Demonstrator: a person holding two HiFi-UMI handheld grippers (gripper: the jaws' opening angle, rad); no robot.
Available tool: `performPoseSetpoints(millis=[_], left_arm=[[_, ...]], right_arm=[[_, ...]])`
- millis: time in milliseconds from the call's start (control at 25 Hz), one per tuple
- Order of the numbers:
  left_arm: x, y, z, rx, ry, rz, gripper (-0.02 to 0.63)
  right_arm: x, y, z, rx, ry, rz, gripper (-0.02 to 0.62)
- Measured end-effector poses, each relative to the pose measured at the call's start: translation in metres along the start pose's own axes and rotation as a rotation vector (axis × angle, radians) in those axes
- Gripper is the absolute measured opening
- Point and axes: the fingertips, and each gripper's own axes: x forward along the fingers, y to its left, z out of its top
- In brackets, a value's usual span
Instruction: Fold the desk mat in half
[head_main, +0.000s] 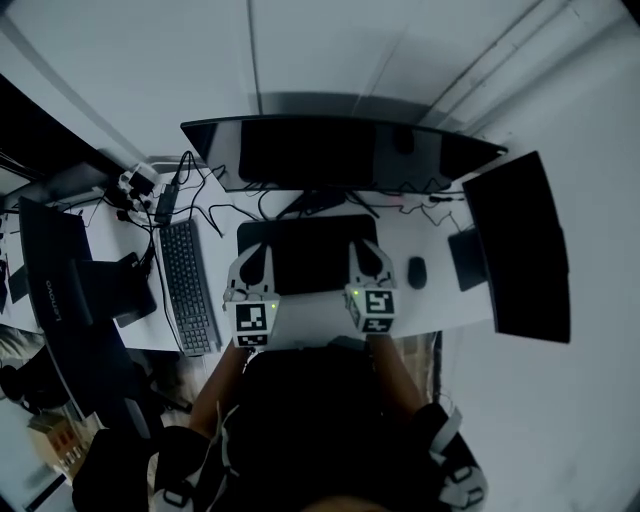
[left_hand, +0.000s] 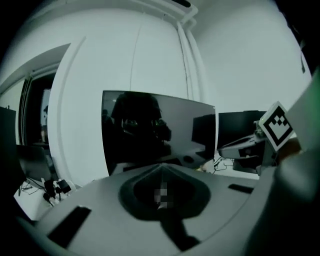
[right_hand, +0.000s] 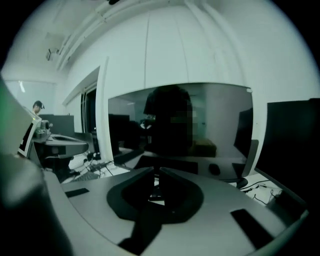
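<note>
The black desk mat (head_main: 310, 255) lies flat on the white desk (head_main: 440, 310) in front of the centre monitor; in the right gripper view it shows as a dark strip (right_hand: 172, 164) beyond the jaws. Both grippers hover above its near corners and point roughly level toward the monitor. My left gripper (head_main: 254, 250) (left_hand: 162, 164) is shut, its tips meet in a point and nothing is between them. My right gripper (head_main: 366, 245) (right_hand: 155, 170) shows a narrow slit of light between its tips and holds nothing.
A wide monitor (head_main: 340, 150) stands behind the mat, with a second dark screen (head_main: 520, 250) at the right. A keyboard (head_main: 188, 285) lies turned on end left of the mat, and a mouse (head_main: 417, 271) right of it. Cables (head_main: 150, 195) crowd the back left.
</note>
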Motion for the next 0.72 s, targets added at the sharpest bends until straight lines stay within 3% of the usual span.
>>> performPoseSetpoints(millis=[280,520,720], left_arm=[[-0.059,-0.009,0.052,-0.053,-0.146,0.014,0.006],[-0.075,-0.018,0.048,-0.062,-0.141,0.004,0.006],[-0.075,-0.019,0.045,-0.06,-0.135,-0.003,0.006]], right_arm=[[-0.067,0.018,0.017,0.052,-0.084,0.03,0.012],[-0.088,0.039,0.009,0.038,-0.084,0.068,0.008],[-0.09,0.043,0.003,0.073,-0.055,0.048,0.008]])
